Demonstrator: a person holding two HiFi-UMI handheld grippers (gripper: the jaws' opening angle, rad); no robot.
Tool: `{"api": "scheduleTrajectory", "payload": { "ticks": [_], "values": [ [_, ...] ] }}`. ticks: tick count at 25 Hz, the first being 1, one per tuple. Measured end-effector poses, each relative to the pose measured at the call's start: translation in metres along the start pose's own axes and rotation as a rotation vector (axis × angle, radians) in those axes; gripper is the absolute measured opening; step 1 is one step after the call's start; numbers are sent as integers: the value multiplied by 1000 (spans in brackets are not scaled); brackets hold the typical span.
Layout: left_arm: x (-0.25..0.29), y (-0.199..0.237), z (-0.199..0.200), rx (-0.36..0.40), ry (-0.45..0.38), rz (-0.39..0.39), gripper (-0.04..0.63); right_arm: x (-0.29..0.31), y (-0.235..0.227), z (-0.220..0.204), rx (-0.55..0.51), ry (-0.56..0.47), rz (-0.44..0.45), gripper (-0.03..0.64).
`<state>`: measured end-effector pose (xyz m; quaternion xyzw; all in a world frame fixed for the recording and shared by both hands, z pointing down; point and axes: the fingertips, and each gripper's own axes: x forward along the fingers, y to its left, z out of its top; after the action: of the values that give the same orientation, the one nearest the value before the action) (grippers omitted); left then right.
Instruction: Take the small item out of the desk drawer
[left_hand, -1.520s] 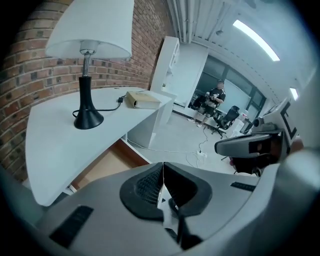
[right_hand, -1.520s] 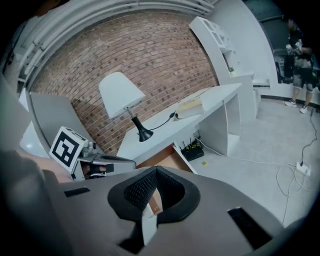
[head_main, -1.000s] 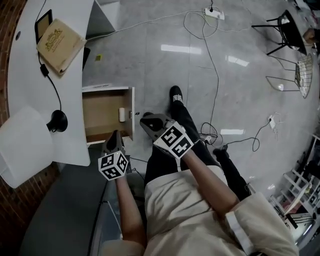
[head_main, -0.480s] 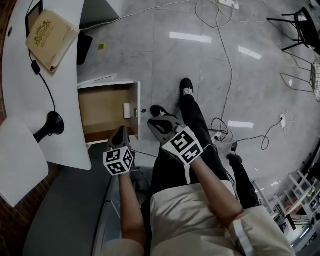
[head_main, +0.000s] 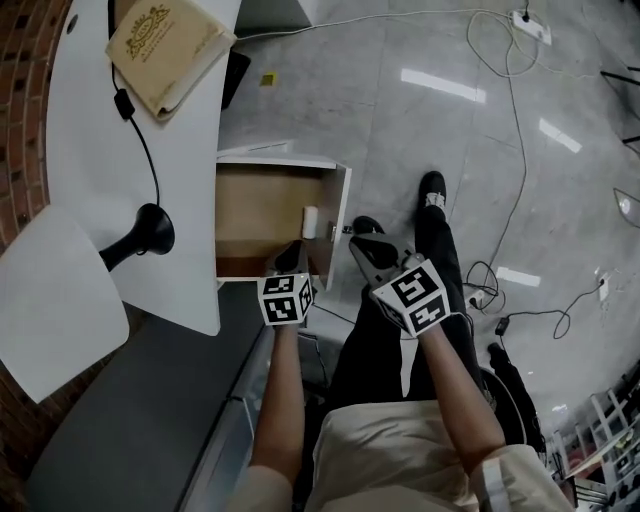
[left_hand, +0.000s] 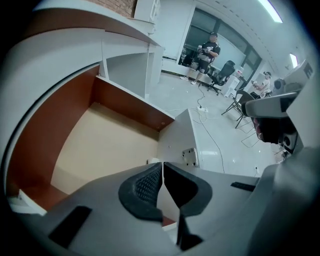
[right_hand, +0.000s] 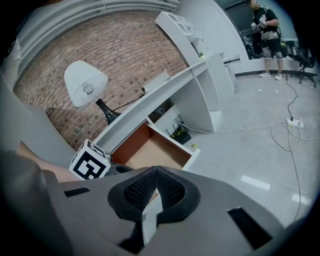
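A: Where is the thing to be fetched?

B: The small white oblong item (head_main: 310, 222) stands inside the open drawer with a white front and pale wooden floor (head_main: 258, 215). It sits right against the inner face of the front panel, with nothing gripping it.

A: And the left gripper (left_hand: 162, 166)?

B: Clenched. Its two dark ribbed pads meet along a thin seam with nothing between them. It points into the drawer from the near side wall. In the head view its tip is close to the item but apart from it.

A: The right gripper (right_hand: 157, 173)?

B: Also closed on nothing, pads pressed together at the tip. It hovers outside the drawer over the grey tiled floor (head_main: 420, 120), just beyond the white front panel, above the person's dark trouser leg.

A: What is on top?

B: The drawer hangs under a curved white desk (head_main: 120, 180). On it are a tan hardback book with gold ornament (head_main: 168, 42) and a black-stemmed lamp with a white shade (head_main: 55, 300), with a black cable running along the desktop between them.
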<state>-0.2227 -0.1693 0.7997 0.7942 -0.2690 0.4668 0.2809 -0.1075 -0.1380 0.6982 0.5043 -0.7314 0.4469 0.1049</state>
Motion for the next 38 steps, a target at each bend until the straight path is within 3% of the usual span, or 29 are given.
{"api": "scheduleTrajectory", "payload": {
  "ticks": [9,12,25,34,38],
  "values": [
    [45,12,-22,8,83,-19,22,28,-5,-18,8,37,27,25],
    [56,17,-24,9,101,-8,89,29,-6,-23,-1,46,39,25],
    [95,27,-31,54,162,8,202,27,-18,-30,24,49,46,25],
    [112,31,-40,52,181,32,198,36,-15,-23,16,65,51,25],
    [115,22,-40,71,192,11,129,44,-11,-21,8,74,62,25]
  ]
}}
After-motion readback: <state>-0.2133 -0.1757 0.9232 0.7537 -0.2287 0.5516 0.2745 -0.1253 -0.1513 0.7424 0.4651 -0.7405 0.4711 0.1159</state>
